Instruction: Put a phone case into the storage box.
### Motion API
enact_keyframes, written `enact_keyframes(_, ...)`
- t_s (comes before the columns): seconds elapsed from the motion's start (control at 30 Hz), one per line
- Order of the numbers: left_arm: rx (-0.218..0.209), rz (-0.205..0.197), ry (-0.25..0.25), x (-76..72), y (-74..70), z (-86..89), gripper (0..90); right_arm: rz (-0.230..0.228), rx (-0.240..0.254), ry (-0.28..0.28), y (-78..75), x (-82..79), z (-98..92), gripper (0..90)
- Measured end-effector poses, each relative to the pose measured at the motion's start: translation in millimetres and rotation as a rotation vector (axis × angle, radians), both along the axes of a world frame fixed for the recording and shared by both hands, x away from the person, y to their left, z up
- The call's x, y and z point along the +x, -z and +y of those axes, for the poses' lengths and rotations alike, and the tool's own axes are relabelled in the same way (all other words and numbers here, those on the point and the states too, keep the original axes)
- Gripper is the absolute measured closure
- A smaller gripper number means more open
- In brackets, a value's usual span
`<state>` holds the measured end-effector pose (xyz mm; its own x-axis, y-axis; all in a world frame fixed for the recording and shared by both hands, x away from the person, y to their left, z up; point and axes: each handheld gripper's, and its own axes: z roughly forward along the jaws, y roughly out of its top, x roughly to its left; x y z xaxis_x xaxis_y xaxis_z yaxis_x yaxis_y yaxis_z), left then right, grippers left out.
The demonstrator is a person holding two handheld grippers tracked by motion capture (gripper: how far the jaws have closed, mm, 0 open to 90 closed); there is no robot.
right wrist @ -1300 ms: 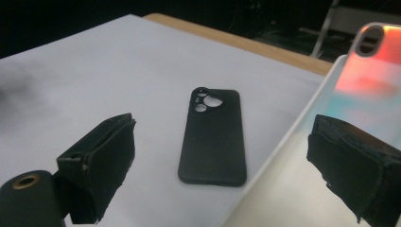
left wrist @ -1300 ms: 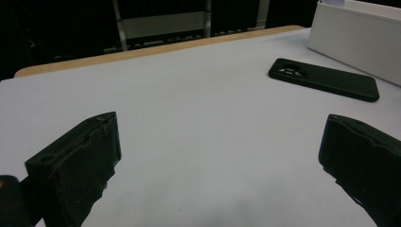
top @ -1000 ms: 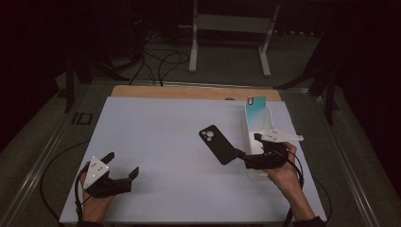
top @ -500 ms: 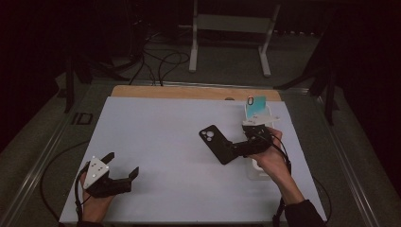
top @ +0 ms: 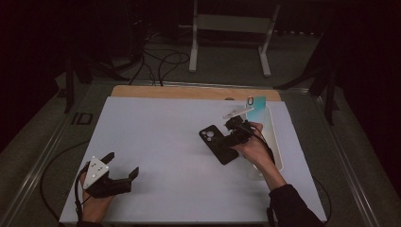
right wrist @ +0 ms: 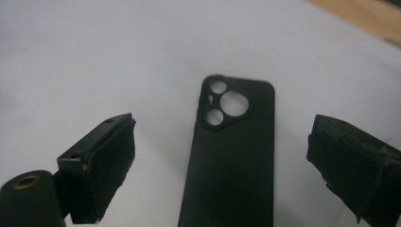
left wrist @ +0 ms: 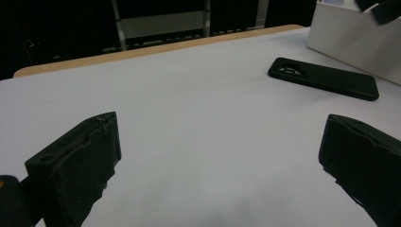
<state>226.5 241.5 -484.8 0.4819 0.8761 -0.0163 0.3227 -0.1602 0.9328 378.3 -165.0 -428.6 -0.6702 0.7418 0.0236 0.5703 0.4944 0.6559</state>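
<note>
right tongs [right wrist: 222, 161] spread wide, gripping nothing, straddling the flat black phone case [right wrist: 231, 156] to line up a grasp; left tongs [left wrist: 222, 161] likewise wide, empty, parked well apart.

A white sheet [top: 156, 142] covers the table, with a bare wooden strip [top: 189, 92] along its far edge. Beyond it the room is dark: a grey floor, loose black cables [top: 158, 61] far left, and a white metal stand [top: 231, 28] with two legs at far centre
</note>
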Motion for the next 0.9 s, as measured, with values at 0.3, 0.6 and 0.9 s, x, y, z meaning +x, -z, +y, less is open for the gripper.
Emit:
enact_keyframes(0.3,0.002,0.0,0.004,0.0,0.1,-0.3,0.6,0.124,-0.055,0.015,24.2,22.3,9.0,8.7)
enact_keyframes(0.6,0.002,-0.001,0.004,-0.1,0.0,-0.4,0.5,0.221,-0.141,0.036,34.6,33.9,26.8,8.6)
enact_keyframes(0.9,-0.003,-0.003,0.002,-0.5,-0.3,1.0,0.5,0.277,-0.208,0.094,46.4,44.9,37.4,8.7)
